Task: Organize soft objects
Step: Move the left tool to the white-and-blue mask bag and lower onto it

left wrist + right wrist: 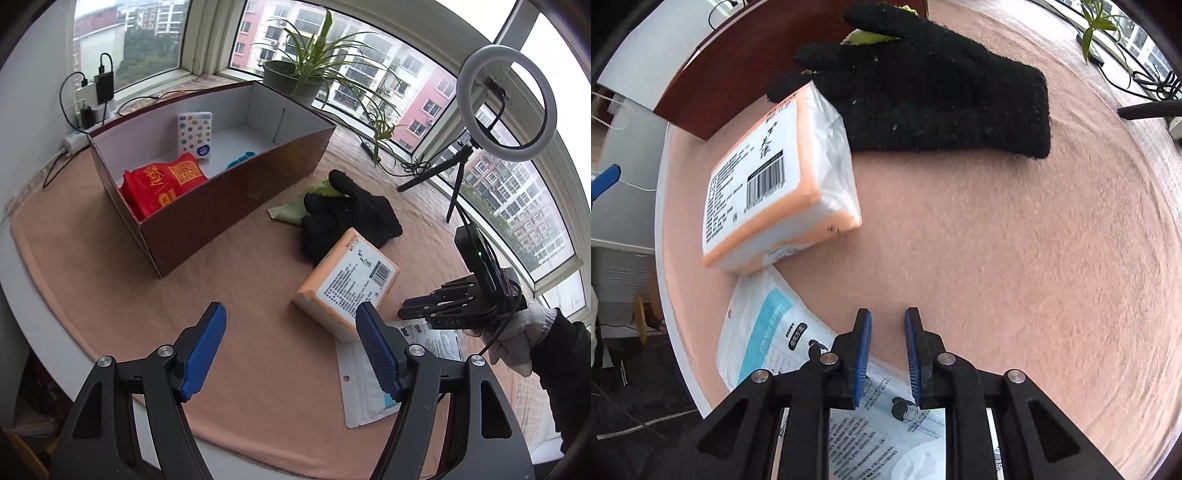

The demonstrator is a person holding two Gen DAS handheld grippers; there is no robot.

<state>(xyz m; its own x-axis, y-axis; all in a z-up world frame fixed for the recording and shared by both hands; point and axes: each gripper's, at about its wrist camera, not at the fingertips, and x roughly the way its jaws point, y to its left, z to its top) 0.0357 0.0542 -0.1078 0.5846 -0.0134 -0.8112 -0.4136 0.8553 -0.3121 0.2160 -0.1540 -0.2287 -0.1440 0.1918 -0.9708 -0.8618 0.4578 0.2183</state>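
An open brown box [229, 192] stands on the pink mat and holds a red pack [162, 184], a white patterned tissue pack [195, 134] and a small blue item [240, 159]. Right of it lie a black glove [347, 214] on a green cloth [291, 212], an orange tissue pack [347, 282] and a flat white mask packet [369, 376]. My left gripper [290, 347] is open and empty above the mat. My right gripper [888, 354] hovers over the mask packet [768, 332], jaws narrowly apart, holding nothing. The glove [942, 85] and the tissue pack [775, 184] lie ahead of it.
A potted plant [295, 74], a ring light on a tripod [506, 107], chargers and a power strip [92, 103] stand along the window sill. The round table's edge [22, 295] runs near the mat on the left.
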